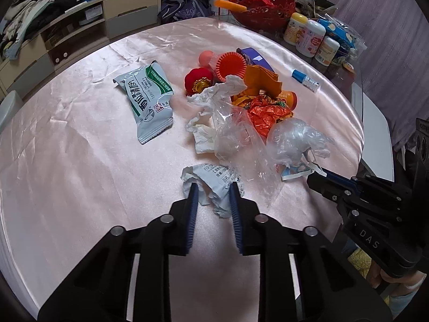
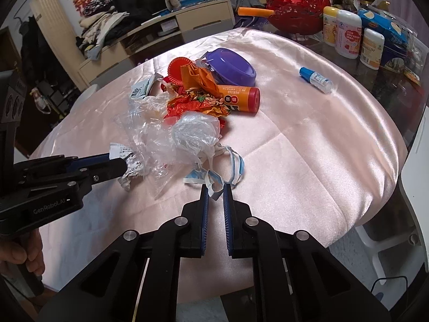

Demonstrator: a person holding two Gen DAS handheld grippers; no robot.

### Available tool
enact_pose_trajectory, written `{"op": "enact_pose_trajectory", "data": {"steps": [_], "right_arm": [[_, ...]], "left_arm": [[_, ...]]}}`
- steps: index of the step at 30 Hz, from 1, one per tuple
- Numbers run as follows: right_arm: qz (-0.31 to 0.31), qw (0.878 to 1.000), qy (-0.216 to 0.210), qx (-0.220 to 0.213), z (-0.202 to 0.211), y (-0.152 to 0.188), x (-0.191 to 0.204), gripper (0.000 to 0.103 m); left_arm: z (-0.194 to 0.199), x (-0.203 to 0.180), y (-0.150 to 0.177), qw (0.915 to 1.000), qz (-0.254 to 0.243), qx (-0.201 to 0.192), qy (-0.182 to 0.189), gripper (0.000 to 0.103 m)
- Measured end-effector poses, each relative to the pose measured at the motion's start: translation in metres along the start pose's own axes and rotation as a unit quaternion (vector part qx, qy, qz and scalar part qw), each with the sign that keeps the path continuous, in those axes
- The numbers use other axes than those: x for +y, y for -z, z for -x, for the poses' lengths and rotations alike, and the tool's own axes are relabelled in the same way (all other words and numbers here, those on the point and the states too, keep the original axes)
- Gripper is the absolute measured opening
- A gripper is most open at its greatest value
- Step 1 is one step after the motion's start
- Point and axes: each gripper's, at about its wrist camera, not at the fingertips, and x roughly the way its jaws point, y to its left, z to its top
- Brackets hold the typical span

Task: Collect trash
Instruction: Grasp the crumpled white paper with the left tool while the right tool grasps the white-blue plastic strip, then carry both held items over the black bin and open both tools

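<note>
A pile of trash lies on the pink satin tablecloth (image 1: 80,161). My left gripper (image 1: 213,186) has its jaws around a crumpled printed paper (image 1: 214,182), also in the right wrist view (image 2: 128,163), pads touching its sides. My right gripper (image 2: 215,189) has its jaws closed narrowly on a white and blue face mask strap (image 2: 214,185); the mask (image 1: 295,171) lies under crumpled clear plastic (image 1: 295,136). Further back lie a clear bag (image 1: 230,131), white tissue (image 1: 211,99), orange foil wrappers (image 1: 268,112) and a green-white sachet (image 1: 150,99).
An orange-red canister (image 2: 241,99), purple lidded bowl (image 2: 233,67), orange paper cup (image 1: 230,64) and red ornament (image 1: 198,80) sit behind the pile. A small blue-capped bottle (image 2: 316,79) lies to the right. Bottles (image 2: 348,35) and a red basket (image 2: 297,8) stand at the back right.
</note>
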Motion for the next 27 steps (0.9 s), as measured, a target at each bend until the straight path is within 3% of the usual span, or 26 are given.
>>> {"op": "enact_pose_trajectory", "data": {"steps": [15, 21, 27], "right_arm": [[-0.008, 0.999, 0.026, -0.024, 0.062, 0.025, -0.004, 0.011], [-0.012, 0.998, 0.050, -0.029, 0.095, 0.052, -0.009, 0.011], [-0.038, 0.996, 0.077, -0.031, 0.124, 0.085, -0.031, 0.011]], "left_arm": [[0.056, -0.016, 0.031, 0.9995, -0.009, -0.030, 0.007, 0.009], [0.084, -0.037, 0.055, 0.9985, -0.021, -0.045, 0.024, 0.009], [0.082, -0.069, 0.081, 0.9972, -0.038, -0.037, 0.053, 0.009]]}}
